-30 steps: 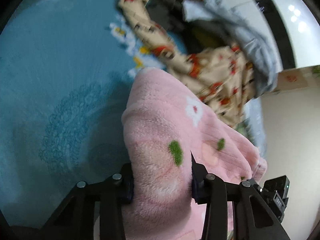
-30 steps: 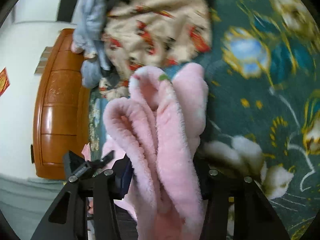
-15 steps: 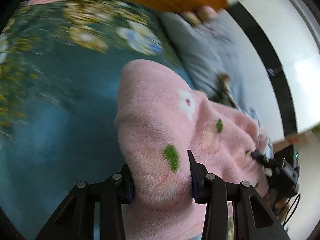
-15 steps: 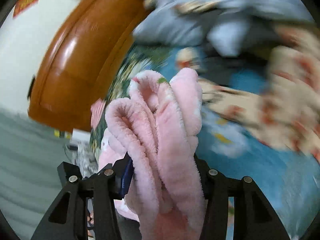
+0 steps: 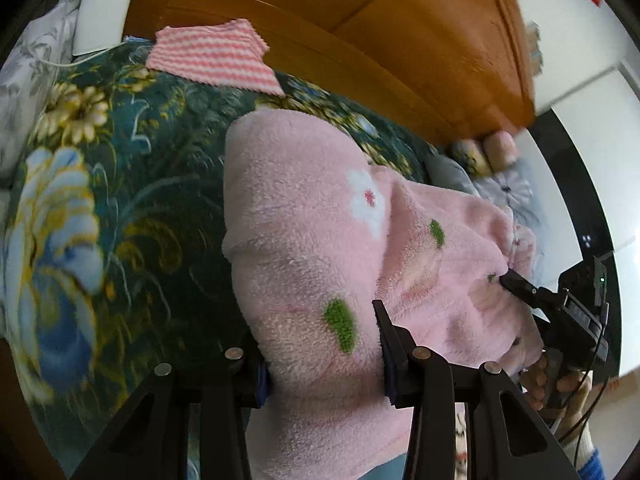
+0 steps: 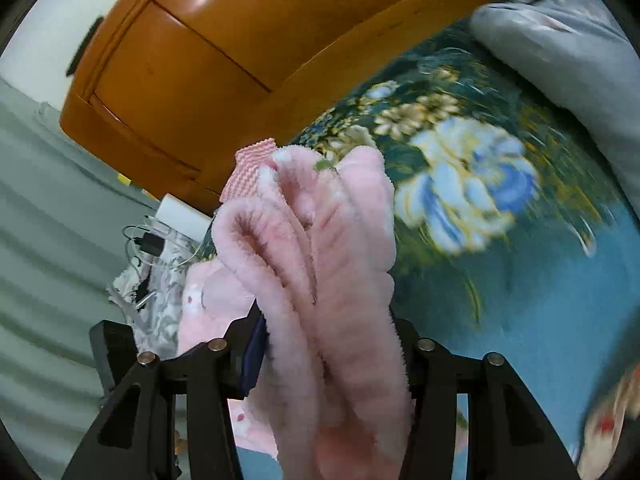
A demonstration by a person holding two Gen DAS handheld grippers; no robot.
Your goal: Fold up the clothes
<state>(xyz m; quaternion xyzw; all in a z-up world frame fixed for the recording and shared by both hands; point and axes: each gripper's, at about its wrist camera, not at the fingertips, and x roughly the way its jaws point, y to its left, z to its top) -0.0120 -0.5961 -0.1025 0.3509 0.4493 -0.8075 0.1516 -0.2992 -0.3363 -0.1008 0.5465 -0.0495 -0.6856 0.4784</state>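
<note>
both grippers clamped on pink fleece garment above bed

the left gripper (image 5: 324,344) is clenched on a thick fold of the fluffy pink fleece garment with green and white patches (image 5: 312,216). the right gripper (image 6: 328,344) is clenched on several bunched layers of the same garment (image 6: 320,240). in the left wrist view the right gripper (image 5: 504,280) bites the garment's far edge, with a hand (image 5: 552,380) on its handle. the garment hangs above the dark teal floral bedspread (image 5: 120,184). farther off, a pink-and-white striped cloth (image 5: 212,56) lies on the bedspread beside the glossy orange-brown wooden headboard (image 5: 360,12). a grey pillow (image 6: 560,40) rests at the far right.
</note>
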